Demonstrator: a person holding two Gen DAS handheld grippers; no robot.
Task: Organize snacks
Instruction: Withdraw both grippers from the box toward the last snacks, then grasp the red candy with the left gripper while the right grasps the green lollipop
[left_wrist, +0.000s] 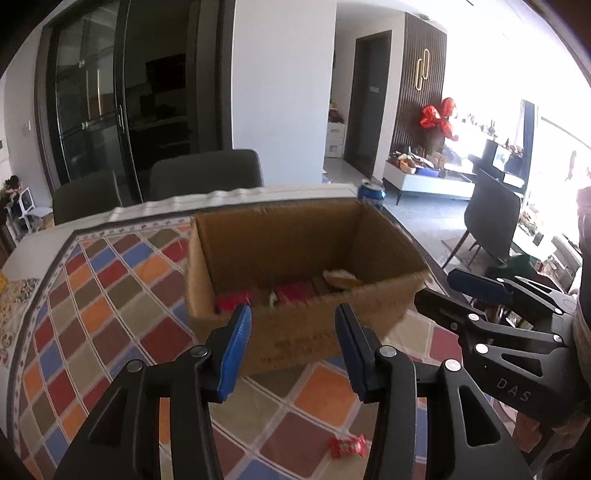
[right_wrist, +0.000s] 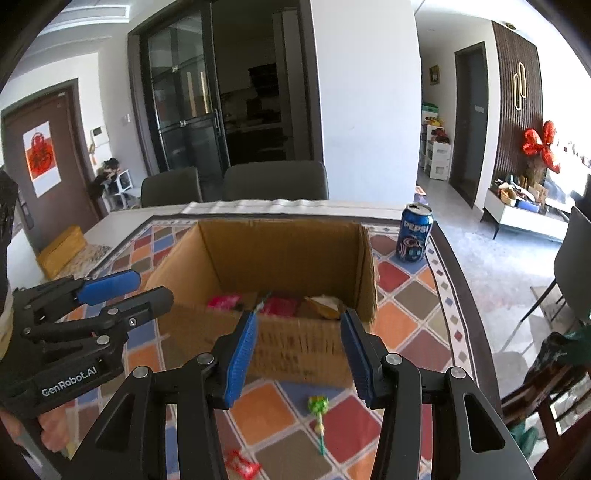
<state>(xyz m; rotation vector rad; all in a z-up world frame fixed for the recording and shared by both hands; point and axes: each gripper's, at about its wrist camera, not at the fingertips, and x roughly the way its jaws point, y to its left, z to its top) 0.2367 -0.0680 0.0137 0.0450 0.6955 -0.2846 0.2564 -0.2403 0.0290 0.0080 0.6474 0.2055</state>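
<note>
Cardboard box (right_wrist: 266, 258) sits mid-tablecloth (right_wrist: 406, 317), snack packets inside. Red candy (left_wrist: 347, 446) and green lollipop (right_wrist: 318, 408) lie before it. My left gripper (left_wrist: 293, 354) and right gripper (right_wrist: 299, 360) both released, empty. Pepsi can (right_wrist: 413, 232) behind box.

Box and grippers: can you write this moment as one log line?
left gripper: open, empty | right gripper: open, empty | cardboard box: snacks inside | red candy, green lollipop: on tablecloth
</note>
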